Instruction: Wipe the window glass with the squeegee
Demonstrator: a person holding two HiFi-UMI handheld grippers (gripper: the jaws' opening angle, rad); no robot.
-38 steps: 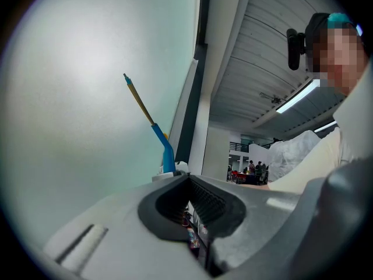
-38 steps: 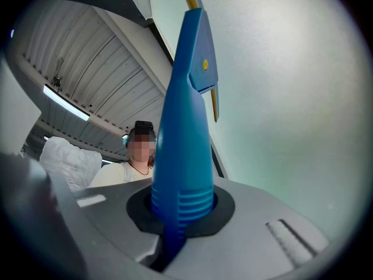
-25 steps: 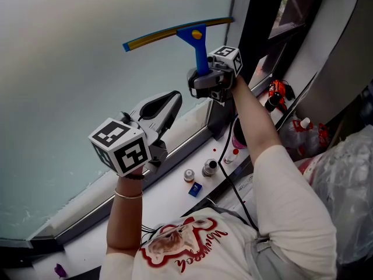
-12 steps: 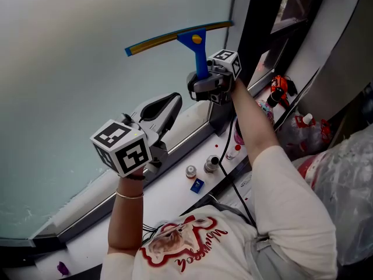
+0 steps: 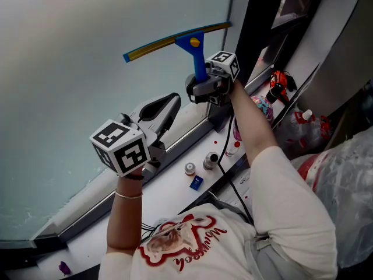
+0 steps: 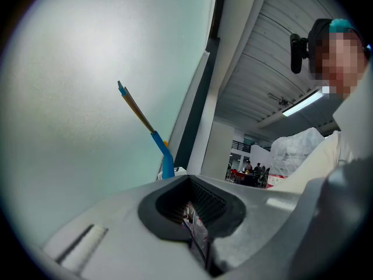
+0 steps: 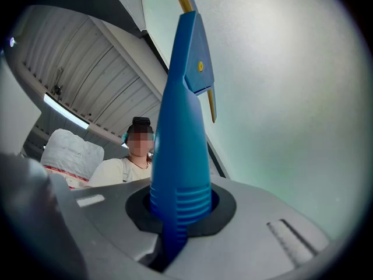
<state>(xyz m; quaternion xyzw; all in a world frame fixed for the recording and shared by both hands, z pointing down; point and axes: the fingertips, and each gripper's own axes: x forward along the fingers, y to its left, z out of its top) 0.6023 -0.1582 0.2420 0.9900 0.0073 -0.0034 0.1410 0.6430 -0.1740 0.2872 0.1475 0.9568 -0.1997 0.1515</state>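
A squeegee (image 5: 193, 46) with a blue handle and a long yellow-edged blade rests its blade against the frosted window glass (image 5: 70, 69). My right gripper (image 5: 202, 85) is shut on the lower end of that handle, just below the blade. In the right gripper view the blue handle (image 7: 183, 127) rises straight out of the closed jaws (image 7: 180, 206). My left gripper (image 5: 166, 107) hovers lower and to the left, near the glass, shut and holding nothing. From the left gripper view the squeegee (image 6: 143, 118) shows beyond the jaws (image 6: 195, 223).
Under the glass runs a white sill (image 5: 157, 197) with two small bottles (image 5: 190, 168), (image 5: 210, 160) and a small blue item (image 5: 196, 183). A dark window frame (image 5: 256, 22) stands right of the glass. A red tool (image 5: 278, 85) and plastic bags (image 5: 349, 179) lie to the right.
The right gripper and squeegee have shifted slightly down and left along the glass. The left gripper has barely moved.
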